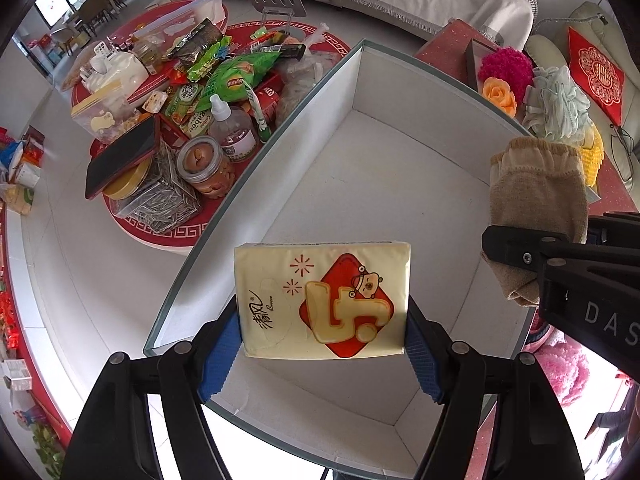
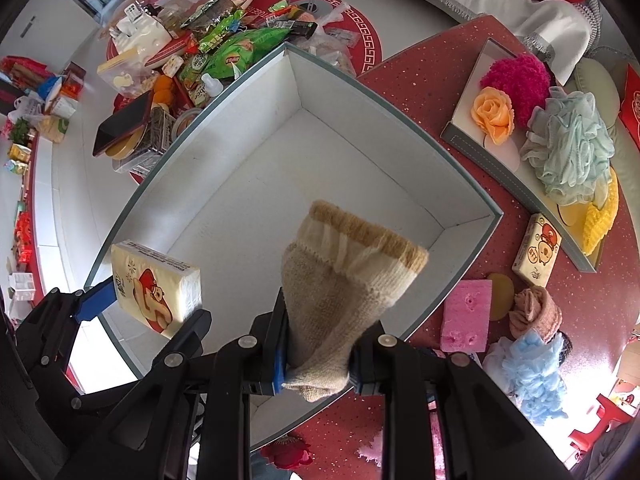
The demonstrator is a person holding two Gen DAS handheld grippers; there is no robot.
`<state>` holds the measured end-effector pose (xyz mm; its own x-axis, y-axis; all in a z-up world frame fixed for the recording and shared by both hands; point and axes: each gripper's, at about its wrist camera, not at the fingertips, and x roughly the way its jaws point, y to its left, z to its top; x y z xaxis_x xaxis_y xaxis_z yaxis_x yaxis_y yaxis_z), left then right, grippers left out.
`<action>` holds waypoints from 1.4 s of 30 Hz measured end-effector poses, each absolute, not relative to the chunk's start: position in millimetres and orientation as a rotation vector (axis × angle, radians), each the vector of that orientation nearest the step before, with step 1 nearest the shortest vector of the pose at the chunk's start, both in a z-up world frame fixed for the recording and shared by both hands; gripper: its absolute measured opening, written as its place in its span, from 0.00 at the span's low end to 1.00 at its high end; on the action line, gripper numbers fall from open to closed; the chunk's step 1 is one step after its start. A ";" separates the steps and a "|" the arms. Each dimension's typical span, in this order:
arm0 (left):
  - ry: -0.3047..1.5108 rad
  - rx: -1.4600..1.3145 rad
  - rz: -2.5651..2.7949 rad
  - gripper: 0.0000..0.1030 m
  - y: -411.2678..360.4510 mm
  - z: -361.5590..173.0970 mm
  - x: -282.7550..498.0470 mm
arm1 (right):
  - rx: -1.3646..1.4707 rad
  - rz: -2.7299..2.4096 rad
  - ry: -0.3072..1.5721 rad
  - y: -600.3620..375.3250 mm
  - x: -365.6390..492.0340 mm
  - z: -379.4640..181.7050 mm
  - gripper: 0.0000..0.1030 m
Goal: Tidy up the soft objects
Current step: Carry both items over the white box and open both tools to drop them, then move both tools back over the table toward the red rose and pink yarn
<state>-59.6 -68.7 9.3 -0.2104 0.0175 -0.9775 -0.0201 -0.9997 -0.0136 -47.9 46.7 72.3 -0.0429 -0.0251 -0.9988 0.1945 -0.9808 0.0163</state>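
Right wrist view: right gripper [image 2: 318, 364] is pinching a beige sock [image 2: 344, 284] over the empty white box [image 2: 256, 200]; left gripper [image 1: 324, 340] is clamping a tissue pack [image 1: 324, 300] there too. Placing step; next likely calls for lowering and releasing both inside.

Both wrist views, looking down, share box [image 1: 360, 80]

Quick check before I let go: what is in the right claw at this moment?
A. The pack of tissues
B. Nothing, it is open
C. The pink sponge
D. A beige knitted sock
D: the right claw is pinched shut on the beige knitted sock, which hangs over the white box, while the pack of tissues sits in the left claw.
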 end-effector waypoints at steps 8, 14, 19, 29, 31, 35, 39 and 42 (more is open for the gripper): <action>0.046 -2.017 2.418 0.99 -66.6 2.9 -60.0 | 2.049 -2.180 0.139 54.1 -50.9 73.6 0.85; 0.076 -2.013 2.403 0.99 -61.3 4.7 -57.7 | 2.023 -2.223 0.128 61.4 -49.8 79.1 1.00; 0.083 -1.994 2.355 0.99 -50.0 8.1 -50.7 | 2.028 -2.239 0.088 75.7 -44.2 85.4 1.00; 0.173 -1.967 2.303 0.99 -17.0 16.6 -30.8 | 2.031 -2.287 -0.004 112.9 -17.1 100.9 1.00; 0.186 -1.959 2.299 0.99 -11.4 20.4 -25.4 | 2.027 -2.297 -0.021 118.9 -10.7 104.5 1.00; 0.209 -1.944 2.287 0.99 0.8 27.0 -14.7 | 2.026 -2.312 -0.052 130.5 3.0 111.0 1.00; 0.219 -1.932 2.259 0.99 13.4 32.3 -2.9 | 2.018 -2.328 -0.094 144.2 18.9 118.3 1.00; 0.246 -1.911 2.217 0.99 25.2 35.7 10.7 | 2.019 -2.338 -0.117 156.1 34.9 123.6 1.00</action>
